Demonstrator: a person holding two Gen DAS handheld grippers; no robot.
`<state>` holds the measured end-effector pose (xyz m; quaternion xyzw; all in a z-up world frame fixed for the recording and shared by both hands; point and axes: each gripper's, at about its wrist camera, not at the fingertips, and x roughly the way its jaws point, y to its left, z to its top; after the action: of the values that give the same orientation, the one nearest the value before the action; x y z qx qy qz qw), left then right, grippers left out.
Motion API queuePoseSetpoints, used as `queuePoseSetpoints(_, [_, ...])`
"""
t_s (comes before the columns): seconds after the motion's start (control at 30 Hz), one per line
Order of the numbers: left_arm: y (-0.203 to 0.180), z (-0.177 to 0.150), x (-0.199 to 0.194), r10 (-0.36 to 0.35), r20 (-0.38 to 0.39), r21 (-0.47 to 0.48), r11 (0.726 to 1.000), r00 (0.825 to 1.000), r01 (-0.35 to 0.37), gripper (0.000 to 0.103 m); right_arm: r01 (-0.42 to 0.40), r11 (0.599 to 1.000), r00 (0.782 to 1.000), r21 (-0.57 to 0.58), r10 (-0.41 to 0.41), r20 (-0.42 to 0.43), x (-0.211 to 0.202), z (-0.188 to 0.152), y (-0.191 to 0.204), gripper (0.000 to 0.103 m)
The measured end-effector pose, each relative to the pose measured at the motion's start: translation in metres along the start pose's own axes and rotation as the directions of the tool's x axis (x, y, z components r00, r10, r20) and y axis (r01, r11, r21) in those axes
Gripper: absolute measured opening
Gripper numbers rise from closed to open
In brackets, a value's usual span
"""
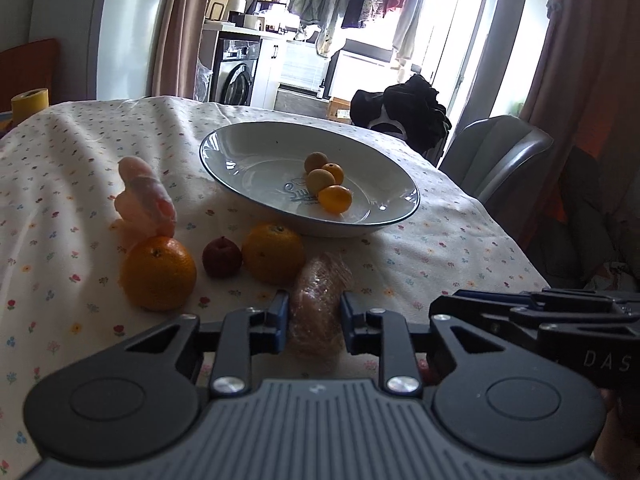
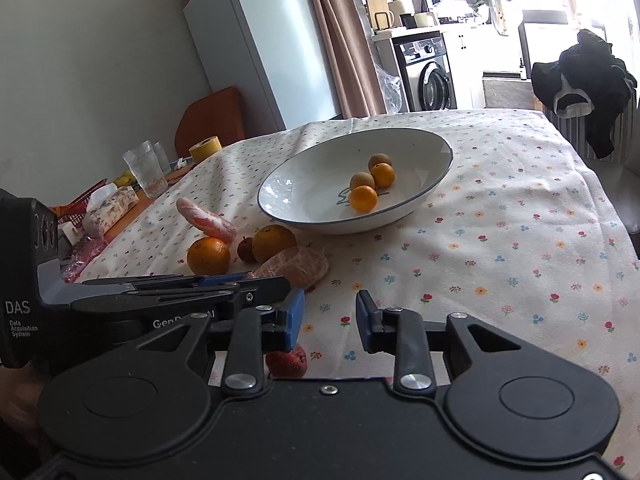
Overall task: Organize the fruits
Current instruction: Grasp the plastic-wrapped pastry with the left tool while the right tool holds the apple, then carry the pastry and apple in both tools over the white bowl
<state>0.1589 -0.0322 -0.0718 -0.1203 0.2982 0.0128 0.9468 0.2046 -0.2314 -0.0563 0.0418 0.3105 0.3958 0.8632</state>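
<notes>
Plastic film, crinkled and glossy, covered the wrapped brown fruit point(image 1: 318, 312), an oblong piece lying on the counter point(image 1: 440, 248). The left claw point(image 1: 314, 322) bracketed it, blue pads on either flank; whether the pads were pressing or only just beside the film could not be told.

Risk 1: the film was likely slick. A light squeeze could let the piece slide out on the lift; a hard squeeze could bruise what looked like soft flesh.

Risk 2: the right claw point(image 2: 330, 322) stood open and empty just beside the left, above a small rough-skinned red fruit point(image 2: 287, 362). Close working could cause the two tools to collide.

Beyond the wrapped piece sat two round, dimpled oranges point(image 1: 158, 272) point(image 1: 273, 252) with a small dark-red fruit point(image 1: 222, 257) between them. The far end of the wrapped piece lay close to the nearer orange; dragging it could set the round fruit rolling across the loose, wrinkled floral cloth.

A second wrapped piece, pale pink point(image 1: 146, 196), rested farther left. Farthest stood the wide glazed white bowl point(image 1: 256, 140), smooth and shallow, holding four small round fruits point(image 1: 326, 184). A careless drop could scatter these.
</notes>
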Motion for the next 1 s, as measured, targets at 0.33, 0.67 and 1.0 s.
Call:
queuePoseSetpoints(0.33, [0.002, -0.001, -0.014, -0.021, 0.017, -0.03, 0.999, 1.0, 0.021, 0.019, -0.051, 0.996, 0.996, -0.079, 0.045, -0.078, 0.006, -0.016, 0.025, 0.03])
queuePoseSetpoints(0.67, [-0.014, 0.0, -0.02, -0.012, 0.036, 0.047, 0.999, 0.999, 0.01, 0.019, -0.017, 0.996, 0.998, -0.085, 0.012, -0.069, 0.004, -0.019, 0.02, 0.022])
queuePoseSetpoints(1.0, [-0.024, -0.005, -0.007, -0.048, -0.017, 0.048, 0.998, 0.999, 0.049, 0.02, -0.01, 0.999, 0.999, -0.053, 0.008, -0.034, 0.007, -0.02, 0.006, 0.022])
